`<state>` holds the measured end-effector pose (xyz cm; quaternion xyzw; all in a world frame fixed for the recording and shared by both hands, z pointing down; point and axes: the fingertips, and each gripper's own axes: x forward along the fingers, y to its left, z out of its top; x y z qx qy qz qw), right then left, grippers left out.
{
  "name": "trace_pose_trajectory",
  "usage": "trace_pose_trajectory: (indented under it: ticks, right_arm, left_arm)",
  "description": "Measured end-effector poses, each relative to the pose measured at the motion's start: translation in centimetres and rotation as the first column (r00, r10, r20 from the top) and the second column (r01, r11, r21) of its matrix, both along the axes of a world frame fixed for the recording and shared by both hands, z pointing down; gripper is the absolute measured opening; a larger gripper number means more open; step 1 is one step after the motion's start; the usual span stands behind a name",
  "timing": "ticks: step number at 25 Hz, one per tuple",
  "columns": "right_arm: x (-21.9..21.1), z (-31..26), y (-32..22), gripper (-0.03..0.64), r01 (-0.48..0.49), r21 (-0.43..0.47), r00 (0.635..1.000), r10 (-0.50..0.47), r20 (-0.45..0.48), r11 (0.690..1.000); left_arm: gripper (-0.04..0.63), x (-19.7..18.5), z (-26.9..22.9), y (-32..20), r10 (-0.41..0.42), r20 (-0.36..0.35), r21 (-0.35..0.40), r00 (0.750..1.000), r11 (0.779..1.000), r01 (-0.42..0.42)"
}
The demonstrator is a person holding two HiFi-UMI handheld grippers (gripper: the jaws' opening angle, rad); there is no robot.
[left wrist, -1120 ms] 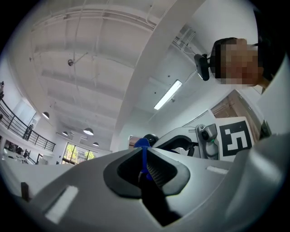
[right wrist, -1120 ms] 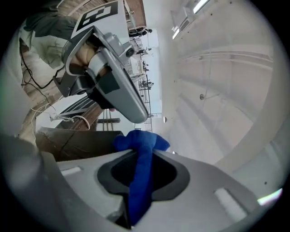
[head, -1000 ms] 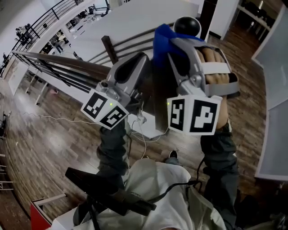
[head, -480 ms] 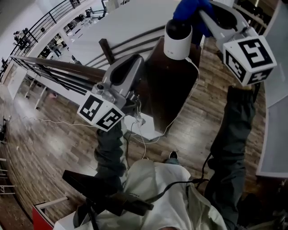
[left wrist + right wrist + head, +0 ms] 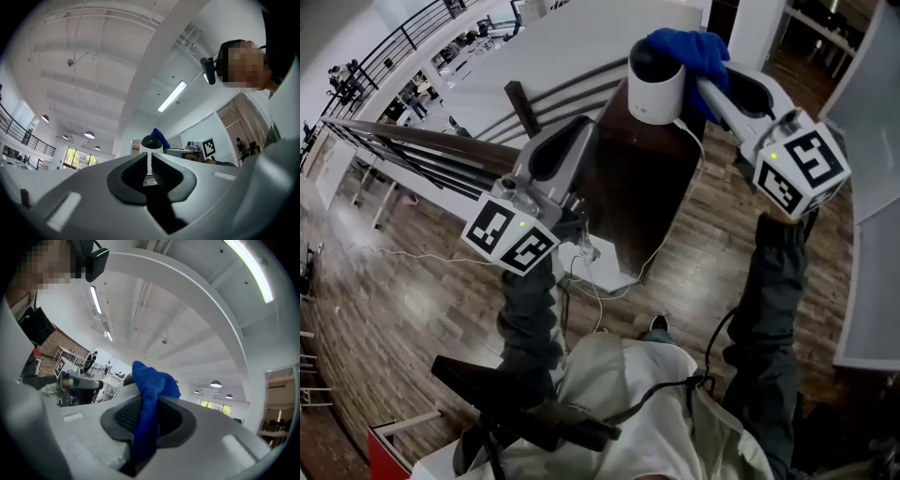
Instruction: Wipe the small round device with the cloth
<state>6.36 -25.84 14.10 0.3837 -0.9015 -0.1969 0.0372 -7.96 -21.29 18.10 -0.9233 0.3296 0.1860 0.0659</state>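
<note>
The small round device (image 5: pixel 656 86), white with a black dome top, stands on a dark brown stand (image 5: pixel 647 192). My right gripper (image 5: pixel 710 89) is shut on a blue cloth (image 5: pixel 689 52), which lies against the device's top and right side. In the right gripper view the cloth (image 5: pixel 150 390) bulges from the closed jaws of that gripper (image 5: pixel 149 411) and hides most of the device. My left gripper (image 5: pixel 586 133) is shut, a little below and left of the device. The left gripper view looks along the left gripper (image 5: pixel 150 163) to the device (image 5: pixel 151 142) with the cloth (image 5: pixel 161 137) behind it.
A white cable (image 5: pixel 698 178) runs down the stand's right edge to a white base (image 5: pixel 609 272) on the wooden floor. A metal railing (image 5: pixel 422 141) crosses at the left. The person's legs and a black bar (image 5: pixel 525 412) fill the lower view.
The right gripper swung from close in front of the head camera up to the right, then came down and left, bringing the cloth onto the device. The left gripper barely moved.
</note>
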Motion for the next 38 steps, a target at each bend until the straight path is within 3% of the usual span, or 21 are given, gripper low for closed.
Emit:
trace_pose_trajectory:
  ticks: [6,8,11,14,16,19,21,29,33,38]
  right_arm:
    - [-1.2,1.5,1.3,0.072,0.008,0.033,0.994,-0.004,-0.11,0.999]
    - [1.0,-0.7,1.4,0.072,-0.058,0.109,0.995,0.066,-0.069,0.992]
    - [3.6,-5.8,1.7,0.072,-0.173,0.275,0.979,0.195,-0.053,0.946]
    - [1.1,-9.5,2.0,0.072,-0.19,0.409,0.918,0.309,-0.249,0.893]
    - [-2.1,-10.0,1.6,0.072,-0.151,0.448,0.86,0.341,-0.381,0.881]
    - [-6.7,-8.1,1.3,0.072,-0.032,0.434,0.841,0.258,-0.475,0.9]
    - [-7.7,-6.1,1.4,0.072,-0.003,0.41,0.836,0.227,-0.5,0.912]
    - [-7.8,-3.1,3.3,0.072,-0.053,0.436,0.852,0.268,-0.449,0.898]
    - [-8.0,-0.7,4.8,0.072,-0.054,0.423,0.858,0.259,-0.444,0.905]
    - [-8.6,2.7,5.2,0.072,-0.05,0.366,0.838,0.239,-0.491,0.929]
  left_arm:
    - [0.018,-1.3,-1.2,0.1,0.013,-0.011,0.003,1.0,1.0,-0.013]
    - [0.018,-0.5,-1.1,0.2,0.017,-0.008,0.006,1.0,1.0,-0.017]
    - [0.018,1.1,0.1,0.2,0.021,0.002,0.001,1.0,1.0,-0.021]
    - [0.018,1.4,0.8,0.1,0.019,0.005,-0.007,1.0,1.0,-0.019]
    - [0.018,1.3,0.7,0.0,0.017,0.005,-0.009,1.0,1.0,-0.017]
    - [0.018,1.2,0.6,0.5,0.014,0.009,-0.004,1.0,1.0,-0.014]
    - [0.018,1.1,0.4,0.8,0.012,0.013,0.006,1.0,1.0,-0.012]
    - [0.012,0.3,0.0,-0.1,-0.027,0.009,0.027,1.0,0.999,0.027]
    - [0.006,0.0,-0.7,-0.5,-0.043,-0.008,0.037,0.999,0.998,0.043]
    - [0.005,0.2,-1.4,-0.4,-0.024,-0.016,0.051,1.0,0.998,0.025]
